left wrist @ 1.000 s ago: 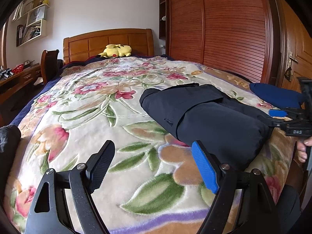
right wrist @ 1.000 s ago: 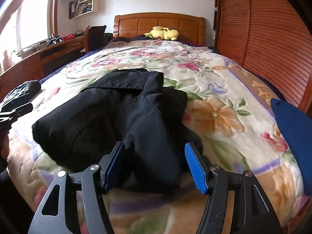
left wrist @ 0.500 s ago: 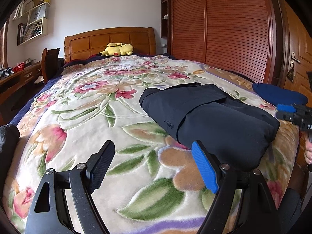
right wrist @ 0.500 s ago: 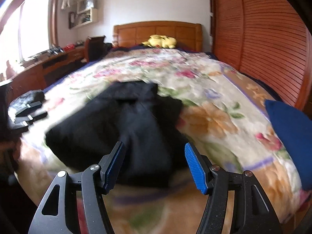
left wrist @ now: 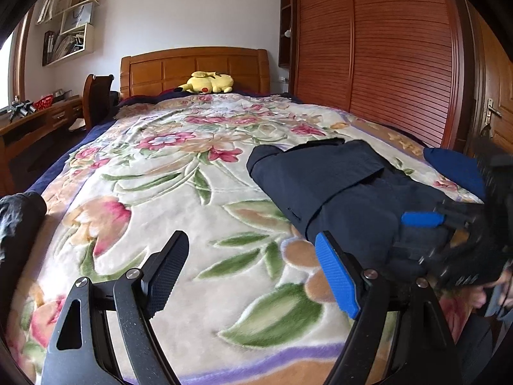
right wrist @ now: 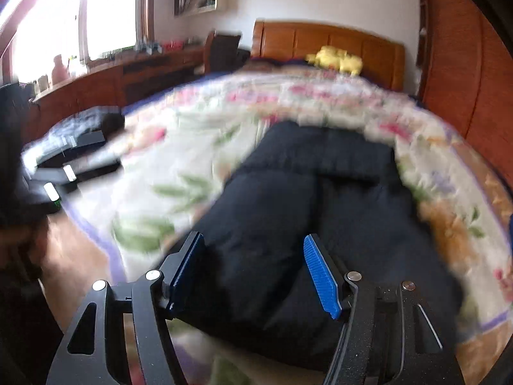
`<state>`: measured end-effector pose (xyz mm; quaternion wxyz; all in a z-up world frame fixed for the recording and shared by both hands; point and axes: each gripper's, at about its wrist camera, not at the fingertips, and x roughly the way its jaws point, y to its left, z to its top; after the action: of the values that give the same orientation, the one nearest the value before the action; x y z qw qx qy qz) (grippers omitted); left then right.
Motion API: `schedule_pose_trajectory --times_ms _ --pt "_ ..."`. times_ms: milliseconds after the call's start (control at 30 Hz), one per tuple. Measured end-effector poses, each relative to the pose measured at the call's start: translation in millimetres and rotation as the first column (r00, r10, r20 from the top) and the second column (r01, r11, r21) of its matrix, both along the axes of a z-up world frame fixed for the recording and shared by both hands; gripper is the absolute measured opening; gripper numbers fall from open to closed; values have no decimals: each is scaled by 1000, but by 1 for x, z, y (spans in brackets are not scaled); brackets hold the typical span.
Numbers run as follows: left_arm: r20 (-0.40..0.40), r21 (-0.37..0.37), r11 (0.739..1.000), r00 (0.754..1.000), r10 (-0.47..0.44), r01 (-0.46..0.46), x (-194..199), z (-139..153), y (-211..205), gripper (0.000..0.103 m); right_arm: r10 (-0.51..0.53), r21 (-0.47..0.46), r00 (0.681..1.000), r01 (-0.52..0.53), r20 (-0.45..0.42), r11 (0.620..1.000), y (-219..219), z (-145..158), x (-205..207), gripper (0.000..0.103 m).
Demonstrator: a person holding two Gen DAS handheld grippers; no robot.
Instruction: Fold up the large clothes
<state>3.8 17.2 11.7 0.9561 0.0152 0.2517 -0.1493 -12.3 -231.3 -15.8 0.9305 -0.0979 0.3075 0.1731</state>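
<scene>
The flowered bed (left wrist: 179,192) carries the dark jacket (left wrist: 336,186), partly folded, near its foot edge. My right gripper (right wrist: 253,269) is spread over its hem; my left gripper (left wrist: 247,272) is released above bare blanket. Next I must pinch the hem, I think.

Your bed (left wrist: 96,147) fills both views, spread with a floral blanket (left wrist: 179,192) that reaches the foot edge. On the blanket, toward its right side near the foot, you have the folded dark jacket (left wrist: 336,186) lying flat, its collar end pointing at the headboard (left wrist: 192,70). A yellow plush (left wrist: 206,82) rests at the head of the bed, against the headboard. At the right edge, just beyond the jacket, a blue cushion (left wrist: 455,168) lies on the blanket. At the left edge near the foot, a dark bundle (left wrist: 19,215) sits on the bed; the right wrist view is too blurred to tell you more about it.
</scene>
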Motion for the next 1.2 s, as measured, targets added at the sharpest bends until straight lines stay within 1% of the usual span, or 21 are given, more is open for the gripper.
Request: schedule_pose_trajectory --times_ms 67,167,233,267,367,433,467,533,567,700,767,900,933,1033,1100,1200 --pt "0 3 1000 1000 -2 2 0 0 0 82 -7 -34 1000 8 13 999 2 -9 0 65" --pt "1 4 1000 1000 -6 6 -2 0 2 82 -16 -19 1000 16 -2 1000 1 -6 4 65" --pt "3 2 1000 1000 -12 12 -4 0 3 82 -22 -24 1000 22 15 999 5 -3 3 65" --pt "3 4 1000 1000 -14 14 -4 0 2 82 -31 -12 999 31 27 999 -1 2 -2 65" --pt "7 16 1000 1000 -20 20 -6 0 1 82 -44 71 996 38 72 997 -9 15 -23 66" --pt "9 19 1000 1000 -22 22 -7 1 0 82 -23 105 998 17 60 994 -9 15 -27 66" --pt "8 18 1000 1000 -23 22 -6 1 0 82 -8 93 999 4 44 996 -5 11 -26 66" --pt "5 16 1000 1000 -22 22 -6 1 -1 82 0 50 999 -2 42 999 0 -1 -27 65" --pt "4 16 1000 1000 -23 23 -6 1 -1 82 5 47 999 -7 40 999 1 -4 -27 66" --pt "2 25 999 1000 -28 28 -2 3 -4 82 -2 98 999 -2 40 995 -15 4 -34 66" --pt "-1 36 999 1000 -30 30 5 5 -8 82 -31 94 998 26 56 995 -30 10 -43 66" --pt "-26 17 998 998 -56 56 25 9 -14 82 -107 80 991 101 78 992 -67 19 -58 66" --pt "-31 25 998 998 -62 63 31 10 -17 82 -136 73 987 131 80 989 -78 20 -61 66" --pt "-32 58 996 997 -68 70 48 13 -26 82 -217 68 973 211 83 975 -109 20 -69 66" --pt "-44 50 996 996 -78 81 60 14 -30 82 -263 73 962 258 77 963 -126 18 -71 66" --pt "-59 41 995 994 -88 90 76 14 -35 82 -310 78 949 305 65 949 -141 12 -70 66"
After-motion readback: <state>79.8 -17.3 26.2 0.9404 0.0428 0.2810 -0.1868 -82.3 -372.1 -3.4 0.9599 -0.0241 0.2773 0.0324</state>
